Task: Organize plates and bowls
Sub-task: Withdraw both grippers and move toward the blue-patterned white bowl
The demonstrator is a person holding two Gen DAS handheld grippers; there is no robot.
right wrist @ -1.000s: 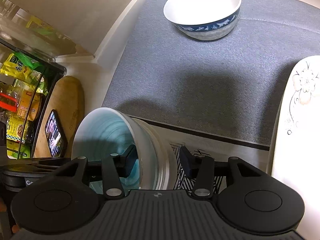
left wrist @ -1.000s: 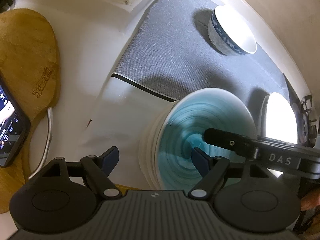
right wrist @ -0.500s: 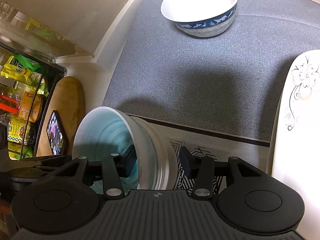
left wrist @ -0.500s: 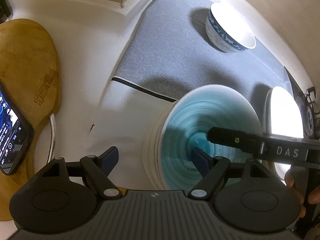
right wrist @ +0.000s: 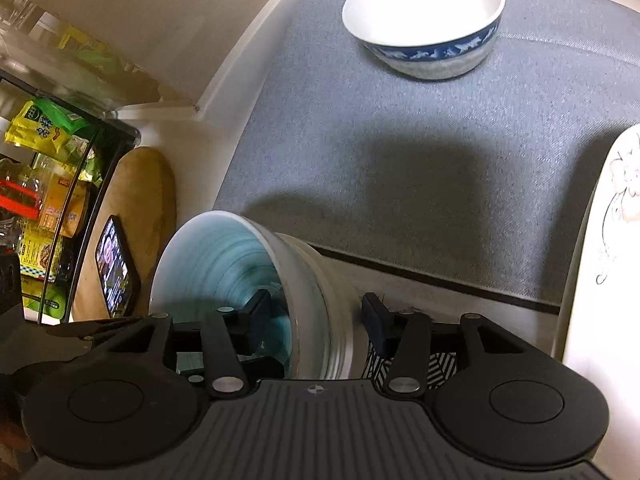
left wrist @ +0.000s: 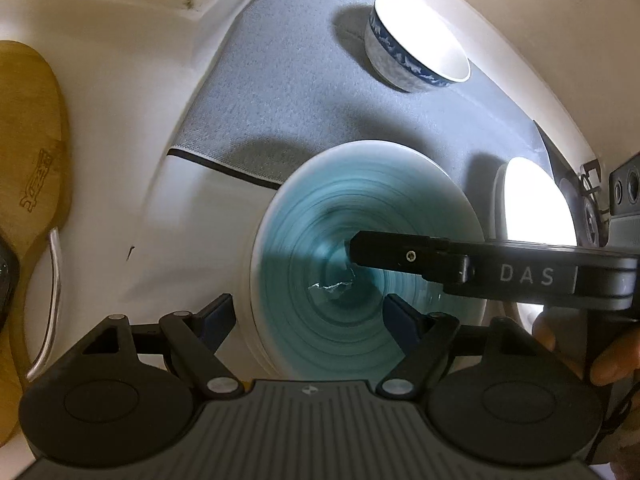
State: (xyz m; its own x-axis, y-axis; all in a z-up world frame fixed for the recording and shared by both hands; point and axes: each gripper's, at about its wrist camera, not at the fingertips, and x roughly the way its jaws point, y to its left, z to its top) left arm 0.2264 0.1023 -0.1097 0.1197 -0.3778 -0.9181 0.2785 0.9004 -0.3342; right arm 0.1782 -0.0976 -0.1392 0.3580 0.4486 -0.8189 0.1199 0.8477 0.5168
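Both hand-held grippers straddled the rim of the teal-glazed, white-walled ceramic bowl (left wrist: pixel 360 240). Left hand-held gripper (left wrist: pixel 308 320) stood wide apart, touching nothing. Right hand-held gripper (right wrist: pixel 316 316), lettered "DAS", had just eased its jaws wider, with one finger inside the bowl and one outside, clear of the wall. Beyond, on the grey mat (right wrist: pixel 400 140) covering the counter, sat a blue-banded white bowl (right wrist: pixel 424 20).

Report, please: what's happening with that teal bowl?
Right tool just opening, rim of teal-glazed ceramic bowl between jaws. Left tool open astride same bowl. Nothing blocking.
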